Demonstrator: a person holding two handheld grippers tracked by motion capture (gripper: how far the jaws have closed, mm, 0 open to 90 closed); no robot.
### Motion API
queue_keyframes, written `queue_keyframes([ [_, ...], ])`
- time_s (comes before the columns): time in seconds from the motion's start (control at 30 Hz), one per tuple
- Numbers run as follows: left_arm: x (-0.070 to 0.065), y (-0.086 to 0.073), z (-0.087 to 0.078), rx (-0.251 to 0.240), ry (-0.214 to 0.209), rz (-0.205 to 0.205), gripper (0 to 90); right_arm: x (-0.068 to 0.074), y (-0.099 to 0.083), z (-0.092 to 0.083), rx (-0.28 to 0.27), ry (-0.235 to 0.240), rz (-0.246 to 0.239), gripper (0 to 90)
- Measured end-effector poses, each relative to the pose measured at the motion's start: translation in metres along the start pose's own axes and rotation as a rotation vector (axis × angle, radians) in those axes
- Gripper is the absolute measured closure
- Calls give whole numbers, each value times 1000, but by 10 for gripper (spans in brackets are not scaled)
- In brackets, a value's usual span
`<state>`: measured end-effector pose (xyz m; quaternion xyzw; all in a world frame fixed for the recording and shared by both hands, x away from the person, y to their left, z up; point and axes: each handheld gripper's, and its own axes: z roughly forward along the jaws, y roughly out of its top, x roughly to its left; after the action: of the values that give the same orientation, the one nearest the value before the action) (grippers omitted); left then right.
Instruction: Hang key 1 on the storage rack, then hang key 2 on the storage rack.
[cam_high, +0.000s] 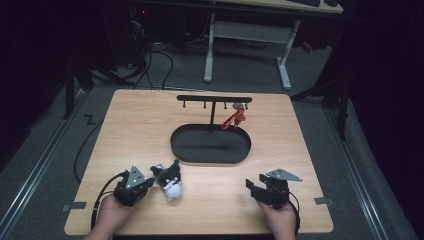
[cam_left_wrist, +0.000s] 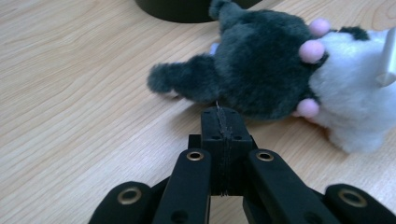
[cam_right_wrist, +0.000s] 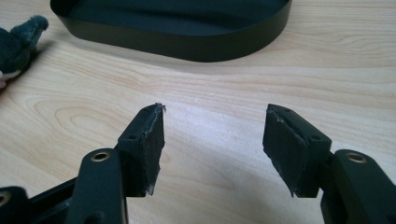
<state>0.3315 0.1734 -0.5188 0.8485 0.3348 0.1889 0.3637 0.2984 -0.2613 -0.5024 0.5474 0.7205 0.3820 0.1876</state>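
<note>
From the high view, a person is sitting at a wooden table (cam_high: 150, 120) with the left gripper (cam_high: 142, 186) resting just beside a small grey-and-white plush toy (cam_high: 169, 182) that is lying on the near left part of the tabletop. The right gripper (cam_high: 256, 189) is waiting well apart from it on the near right, probably kept clear until needed. Farther back, a black oval tray (cam_high: 240, 150) is lying empty beneath a T-shaped hanger stand (cam_high: 214, 99), where a small red charm (cam_high: 235, 120) is dangling from a peg on the right (likely the toy's destination too).

In the left gripper view, the jaws are sitting clenched together, pads meeting at the toy's dark fur (cam_left_wrist: 252, 70); a fine thread seems to be pinched between them, though I cannot tell for sure whether they are gripping the toy's loop or nothing.

In the right gripper view, the right gripper's jaws are standing apart over bare wood, gripping nothing, with the tray's wall (cam_right_wrist: 187, 44) ahead.
</note>
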Motion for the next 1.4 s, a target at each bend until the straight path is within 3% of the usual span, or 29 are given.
queue_keyframes([
  [0.23,-12,11,12,-3,-27,38,896,-5,-8,-9,0,-12,13,390],
  [0.53,-58,44,42,-30,-141,160,894,-12,-29,-29,14,-61,57,390],
  [0.77,-82,59,59,-54,-200,210,884,-14,-39,-38,25,-83,81,390],
  [0.87,-81,56,56,-62,-190,207,858,-13,-38,-36,27,-78,72,390],
  [1.03,-66,49,48,-72,-150,181,754,-8,-32,-28,28,-60,44,389],
  [1.13,-50,43,41,-83,-125,132,693,-6,-28,-23,34,-49,44,389],
  [1.37,-13,23,16,-82,-31,93,468,1,-16,-10,43,-7,4,389],
  [1.4,-13,23,16,-82,-31,93,440,1,-16,-10,43,-7,4,389],
])
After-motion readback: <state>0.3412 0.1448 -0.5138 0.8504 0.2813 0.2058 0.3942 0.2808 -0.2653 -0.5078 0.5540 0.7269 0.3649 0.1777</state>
